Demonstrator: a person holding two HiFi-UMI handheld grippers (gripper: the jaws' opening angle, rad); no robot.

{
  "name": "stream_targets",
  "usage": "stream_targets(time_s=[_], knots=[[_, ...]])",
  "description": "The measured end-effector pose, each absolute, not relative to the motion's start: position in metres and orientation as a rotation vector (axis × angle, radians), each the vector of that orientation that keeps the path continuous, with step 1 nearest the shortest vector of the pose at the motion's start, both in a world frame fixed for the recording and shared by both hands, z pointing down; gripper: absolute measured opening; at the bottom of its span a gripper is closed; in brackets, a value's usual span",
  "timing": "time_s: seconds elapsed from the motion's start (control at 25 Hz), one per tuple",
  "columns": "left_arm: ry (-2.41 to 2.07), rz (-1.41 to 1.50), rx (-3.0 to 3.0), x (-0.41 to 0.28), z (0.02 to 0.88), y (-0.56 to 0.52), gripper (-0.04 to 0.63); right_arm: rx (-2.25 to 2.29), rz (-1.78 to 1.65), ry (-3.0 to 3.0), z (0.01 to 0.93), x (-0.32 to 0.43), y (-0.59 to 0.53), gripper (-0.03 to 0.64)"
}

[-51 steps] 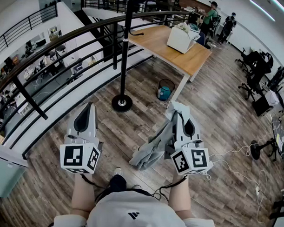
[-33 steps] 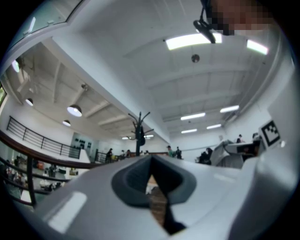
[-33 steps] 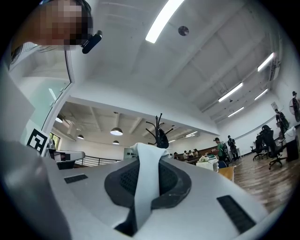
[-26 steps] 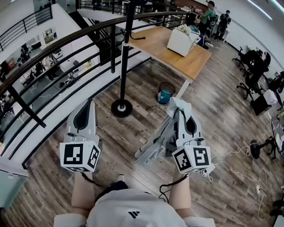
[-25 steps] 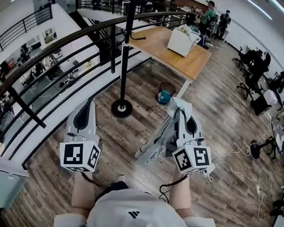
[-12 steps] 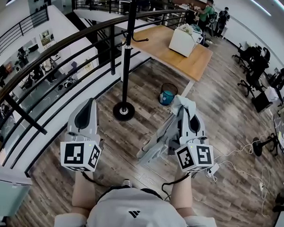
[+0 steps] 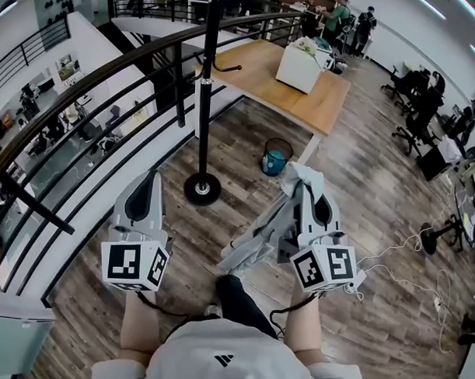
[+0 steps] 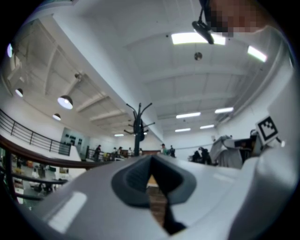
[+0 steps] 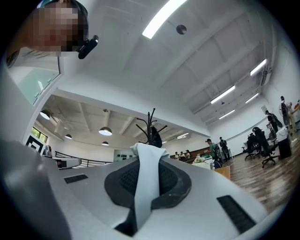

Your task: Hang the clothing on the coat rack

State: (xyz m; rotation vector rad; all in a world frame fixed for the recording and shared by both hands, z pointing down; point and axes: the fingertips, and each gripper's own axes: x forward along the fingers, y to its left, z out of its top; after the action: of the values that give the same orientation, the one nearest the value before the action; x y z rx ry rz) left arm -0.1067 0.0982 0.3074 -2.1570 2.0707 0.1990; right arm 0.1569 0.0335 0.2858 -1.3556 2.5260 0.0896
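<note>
A pale grey garment (image 7: pixel 255 244) hangs from my right gripper (image 7: pixel 305 186), which is shut on it. In the right gripper view a strip of the cloth (image 9: pixel 146 180) runs up between the jaws and pokes out over the tips. My left gripper (image 7: pixel 149 177) is shut with nothing in it; its pads (image 8: pixel 140 176) almost meet. The black coat rack (image 7: pixel 202 98) stands ahead, between the two grippers, on a round base (image 7: pixel 202 189). Its hooked top (image 9: pixel 151 127) shows just beyond the cloth, and the same hooked top (image 8: pixel 138 123) shows in the left gripper view.
A black railing (image 7: pixel 109 71) curves along the left, with a drop to a lower floor beyond it. A wooden table (image 7: pixel 303 90) carrying a white box (image 7: pixel 300 64) stands behind the rack, with a teal bin (image 7: pixel 276 156) beside its leg. Cables (image 7: pixel 407 245) lie at right.
The person has stepped forward; a dark-trousered leg now shows below. The rack base sits a little nearer. Both grippers keep their pose, the right still holding the garment.
</note>
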Motion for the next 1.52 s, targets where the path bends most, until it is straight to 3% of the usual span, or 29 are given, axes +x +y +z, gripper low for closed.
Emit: stream_targets(time_s=[1.52], knots=[[2.191,0.288,-1.973,-0.141,0.286,-0.172,0.008,-1.138,0.163,2.629,0.259,0.108,-0.260,0.009]])
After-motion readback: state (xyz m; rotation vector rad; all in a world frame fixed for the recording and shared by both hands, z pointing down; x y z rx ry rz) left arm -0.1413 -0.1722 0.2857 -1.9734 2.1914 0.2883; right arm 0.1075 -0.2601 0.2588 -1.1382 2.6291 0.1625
